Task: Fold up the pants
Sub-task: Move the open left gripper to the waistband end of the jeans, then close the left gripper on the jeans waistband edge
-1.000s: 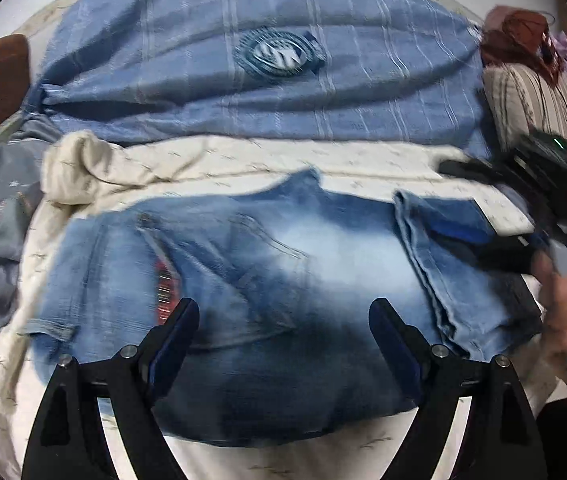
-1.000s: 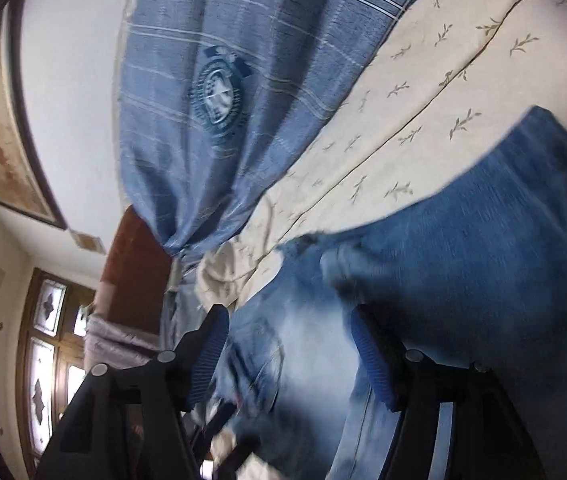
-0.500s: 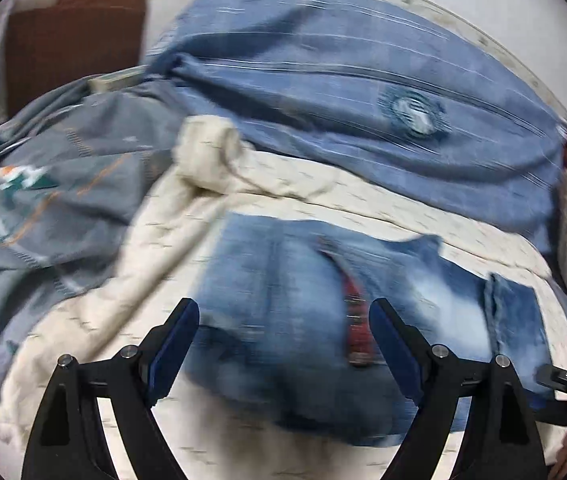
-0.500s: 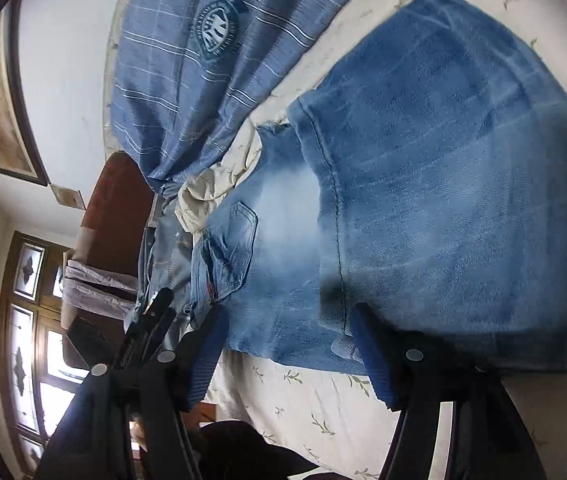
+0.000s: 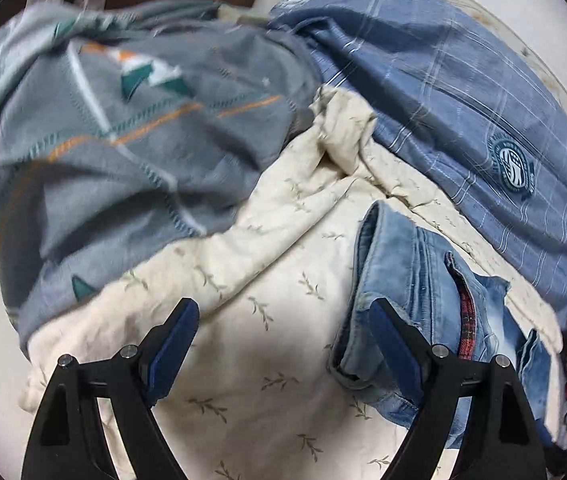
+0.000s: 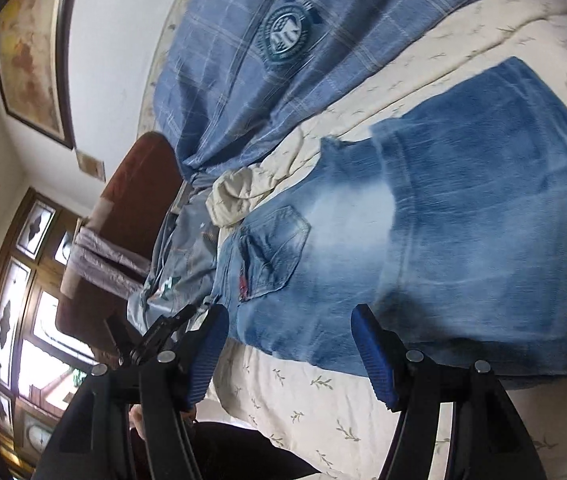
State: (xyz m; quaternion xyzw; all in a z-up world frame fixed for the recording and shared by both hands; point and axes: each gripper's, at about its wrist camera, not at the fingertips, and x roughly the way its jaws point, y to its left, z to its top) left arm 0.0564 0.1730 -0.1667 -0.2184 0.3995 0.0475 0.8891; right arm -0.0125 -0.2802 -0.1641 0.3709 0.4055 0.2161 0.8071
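Blue jeans (image 6: 423,240) lie flat on the cream leaf-print sheet (image 6: 323,408), back pocket up, with a darker leg part laid over them at the right. My right gripper (image 6: 289,320) hangs open over their near edge, its pads off the denim. In the left wrist view the jeans (image 5: 411,280) show their waistband end and a red plaid lining. My left gripper (image 5: 281,316) is open, with only sheet (image 5: 267,352) between its fingers; its right finger (image 5: 391,340) stands in front of the waistband. The left gripper (image 6: 159,332) also shows, black, at the jeans' left end.
A blue checked blanket (image 5: 463,92) with a round badge lies beyond the jeans. A grey quilt (image 5: 123,140) with orange and teal lines is heaped at the left. A brown headboard (image 6: 135,196), a window (image 6: 23,300) and a framed picture (image 6: 27,52) stand behind.
The left view has swung left, from over the jeans' middle to their waistband end, and rolled. The right gripper has drawn back from the denim, so more of the jeans shows.
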